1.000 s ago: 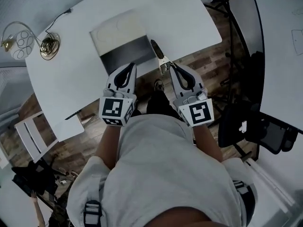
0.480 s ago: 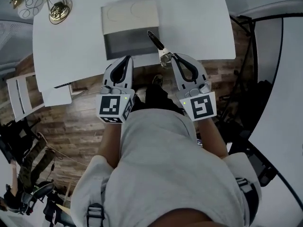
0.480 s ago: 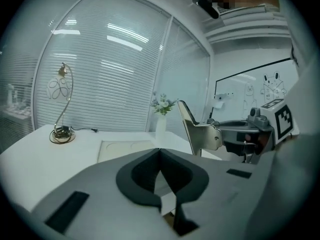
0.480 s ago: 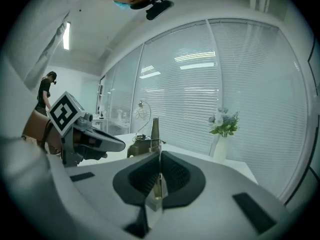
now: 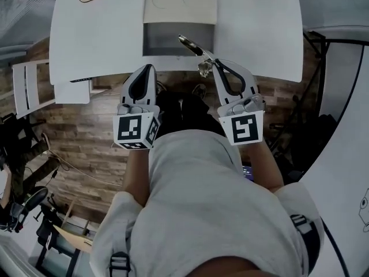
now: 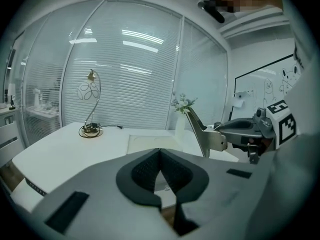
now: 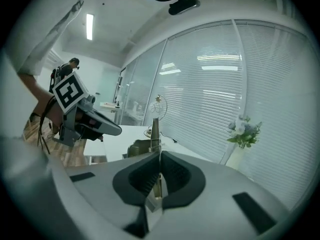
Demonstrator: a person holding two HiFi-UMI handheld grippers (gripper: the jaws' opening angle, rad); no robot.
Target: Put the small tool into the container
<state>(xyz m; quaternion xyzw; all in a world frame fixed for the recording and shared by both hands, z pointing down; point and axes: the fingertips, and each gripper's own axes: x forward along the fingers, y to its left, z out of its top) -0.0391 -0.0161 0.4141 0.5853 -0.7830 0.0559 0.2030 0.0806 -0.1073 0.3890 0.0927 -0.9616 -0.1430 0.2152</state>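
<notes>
Silver-metal and slim, with a dark far end, the small plier-like tool (image 5: 194, 49) is pinched at its near end between the jaws of the right gripper (image 5: 214, 64). It slants away to the left, and in the head view its far end overlaps the near right part of the shallow rectangular container (image 5: 164, 39) – cream in its far half, grey in its near half. The container lies on the white desk (image 5: 98, 33), near the desk's front edge. The right gripper view shows the dark padded jaws pressed onto the tool, which rises upright between them. From the left gripper view the tool is lifted clear of the desk, tilted up and away from the right gripper.

The left gripper (image 5: 147, 68) hangs just at the desk's near edge, beside the right one and a little apart from it. Its jaws are pressed together with nothing between them – the pads meet in a thin line in its own view. Beyond them stand a gold-coloured desk lamp with a curved stem (image 6: 90, 109) at the left and a white vase of pale flowers (image 6: 182, 104) toward the right, both on the desk before a glass wall with blinds.
</notes>
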